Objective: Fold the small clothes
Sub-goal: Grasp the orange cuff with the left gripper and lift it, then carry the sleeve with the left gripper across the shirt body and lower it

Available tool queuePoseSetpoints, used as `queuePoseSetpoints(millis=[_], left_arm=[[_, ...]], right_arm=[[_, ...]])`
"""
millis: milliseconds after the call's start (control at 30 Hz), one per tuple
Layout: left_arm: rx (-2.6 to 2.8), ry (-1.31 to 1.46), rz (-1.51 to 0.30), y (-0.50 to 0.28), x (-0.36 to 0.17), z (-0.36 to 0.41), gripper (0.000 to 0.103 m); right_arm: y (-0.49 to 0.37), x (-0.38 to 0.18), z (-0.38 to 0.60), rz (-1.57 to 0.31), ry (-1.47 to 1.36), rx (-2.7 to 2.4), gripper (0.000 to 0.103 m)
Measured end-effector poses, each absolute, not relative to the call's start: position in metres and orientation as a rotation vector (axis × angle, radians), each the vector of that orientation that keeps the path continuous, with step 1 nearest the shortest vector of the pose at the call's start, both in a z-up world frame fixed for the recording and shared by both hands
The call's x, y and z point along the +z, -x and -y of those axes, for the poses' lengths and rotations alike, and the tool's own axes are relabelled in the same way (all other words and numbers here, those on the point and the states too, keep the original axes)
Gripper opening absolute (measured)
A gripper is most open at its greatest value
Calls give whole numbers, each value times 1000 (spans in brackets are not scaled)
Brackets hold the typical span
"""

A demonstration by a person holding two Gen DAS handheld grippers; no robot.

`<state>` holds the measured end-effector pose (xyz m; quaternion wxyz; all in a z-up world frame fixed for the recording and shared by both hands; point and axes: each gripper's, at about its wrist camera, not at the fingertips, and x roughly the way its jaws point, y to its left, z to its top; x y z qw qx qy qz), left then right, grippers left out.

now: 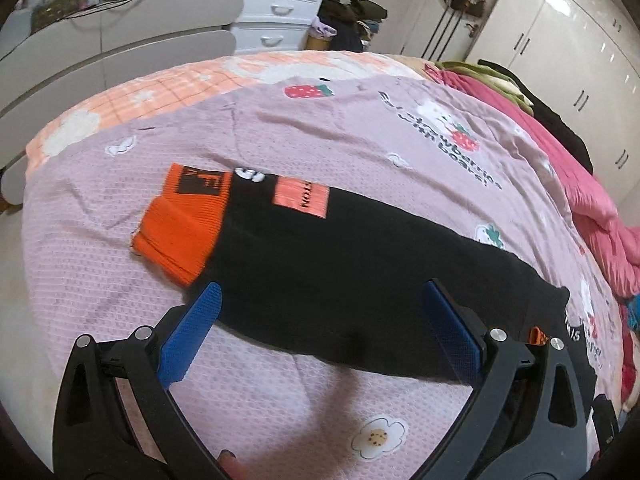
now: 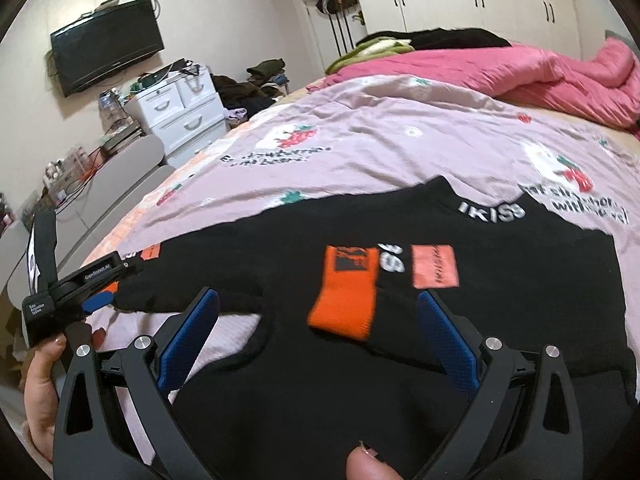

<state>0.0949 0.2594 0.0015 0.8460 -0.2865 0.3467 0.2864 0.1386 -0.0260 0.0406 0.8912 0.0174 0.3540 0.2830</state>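
The black knit garment with orange cuffs lies flat on the lilac strawberry-print bed cover. The left tool and right tool hover above it, both released.

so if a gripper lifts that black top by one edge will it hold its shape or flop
Probably flop: the black top lies flat and creased on the bedspread, so it looks like soft knit. The orange cuff is ribbed, likely thicker to pinch. It seems light, and may drag rather than slide.
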Motion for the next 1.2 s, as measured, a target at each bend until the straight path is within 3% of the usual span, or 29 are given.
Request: queuePoseSetpoints(millis=[567, 600, 667, 867, 1200], left_arm=[[747, 685, -675, -76, -24, -317, 92], [751, 678, -662, -75, -23, -317, 88], [743, 692, -634, -73, -23, -319, 57], [612, 743, -538, -71, -15, -317, 9], [350, 719, -393, -81, 34, -277, 6]], right_arm=[[-135, 36, -33, -767, 14, 674, 99], [-135, 35, -33, -767, 15, 674, 99], [-136, 35, -29, -766, 15, 665, 99], [-141, 33, -7, -791, -17, 641, 98], [-142, 20, 73, -831, -83, 528, 99]])
